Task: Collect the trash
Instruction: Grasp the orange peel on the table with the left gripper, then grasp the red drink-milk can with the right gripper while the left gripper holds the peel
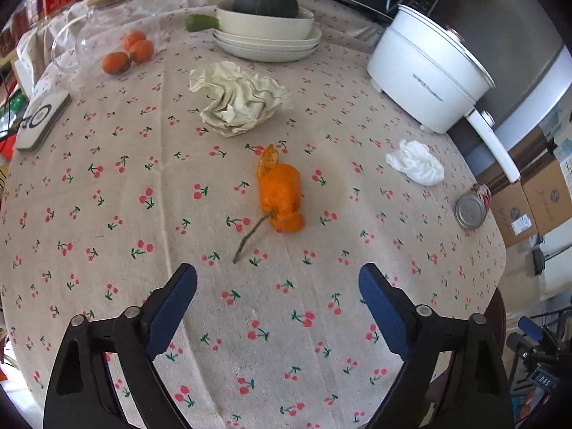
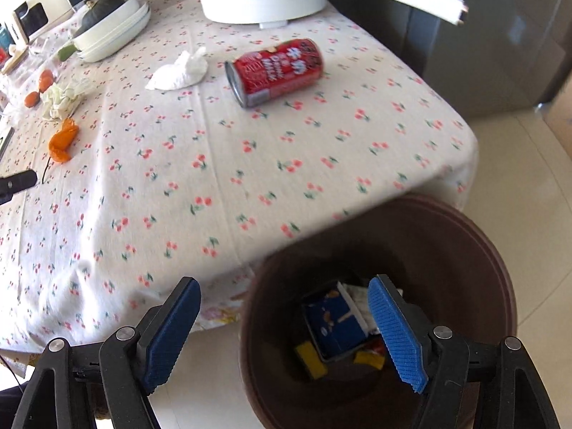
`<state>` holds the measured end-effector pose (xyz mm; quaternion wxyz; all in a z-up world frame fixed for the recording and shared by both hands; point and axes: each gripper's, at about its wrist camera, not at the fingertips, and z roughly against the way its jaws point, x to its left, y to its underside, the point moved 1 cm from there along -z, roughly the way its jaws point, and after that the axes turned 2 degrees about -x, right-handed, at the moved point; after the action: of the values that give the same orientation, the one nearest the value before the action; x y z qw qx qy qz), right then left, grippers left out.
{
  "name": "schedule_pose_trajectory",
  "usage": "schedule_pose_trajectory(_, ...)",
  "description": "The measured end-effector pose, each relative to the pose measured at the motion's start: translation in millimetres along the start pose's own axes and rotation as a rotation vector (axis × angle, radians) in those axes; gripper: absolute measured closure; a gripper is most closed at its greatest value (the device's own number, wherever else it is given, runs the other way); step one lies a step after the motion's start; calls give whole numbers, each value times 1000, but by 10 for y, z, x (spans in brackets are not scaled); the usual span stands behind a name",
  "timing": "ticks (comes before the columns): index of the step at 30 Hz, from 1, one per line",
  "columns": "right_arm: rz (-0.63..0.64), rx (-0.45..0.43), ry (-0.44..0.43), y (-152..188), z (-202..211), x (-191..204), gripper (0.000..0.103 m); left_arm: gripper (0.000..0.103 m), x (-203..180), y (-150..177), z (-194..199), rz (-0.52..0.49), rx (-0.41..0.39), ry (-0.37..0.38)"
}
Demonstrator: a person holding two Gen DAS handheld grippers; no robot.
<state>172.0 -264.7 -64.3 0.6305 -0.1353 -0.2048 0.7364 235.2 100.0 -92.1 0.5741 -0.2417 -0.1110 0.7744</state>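
Observation:
An orange peel (image 1: 280, 196) with a thin stem lies mid-table on the cherry-print cloth, just ahead of my open, empty left gripper (image 1: 278, 282). A crumpled cabbage leaf (image 1: 237, 98) lies behind it. A white tissue wad (image 1: 416, 162) and a red can (image 1: 472, 207) on its side lie to the right. In the right wrist view my right gripper (image 2: 284, 295) is open and empty above a brown trash bin (image 2: 447, 250) beside the table, with a blue carton and wrappers inside. The can (image 2: 277, 71), tissue (image 2: 178, 71) and peel (image 2: 63, 139) show beyond.
A white electric pot (image 1: 429, 71) stands back right. Stacked plates with a dark squash (image 1: 266, 1) stand at the back. Whole oranges (image 1: 128, 53), a glass jar (image 1: 103, 25) and a white device (image 1: 43, 119) are at left. Cardboard boxes (image 1: 536, 200) stand beyond the table's right edge.

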Motion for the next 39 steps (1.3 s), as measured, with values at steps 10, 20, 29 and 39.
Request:
schedule_pose_trajectory(10, -51, 7, -2, -313, -237, 36, 22, 37, 43, -288, -409, 89, -37, 25)
schedule_pose_trajectory(20, -48, 25, 16, -359, -344, 22, 22, 77, -43, -205, -268, 68, -12, 10)
schedule_pose_trajectory(29, -202, -10, -33, -1016, -558, 51, 22, 78, 17, -109, 155, 31, -51, 17)
schedule_pose_trajectory(39, -442, -7, -45, -1487, -1093, -30, 21, 78, 249, -40, 247, 47, -37, 7)
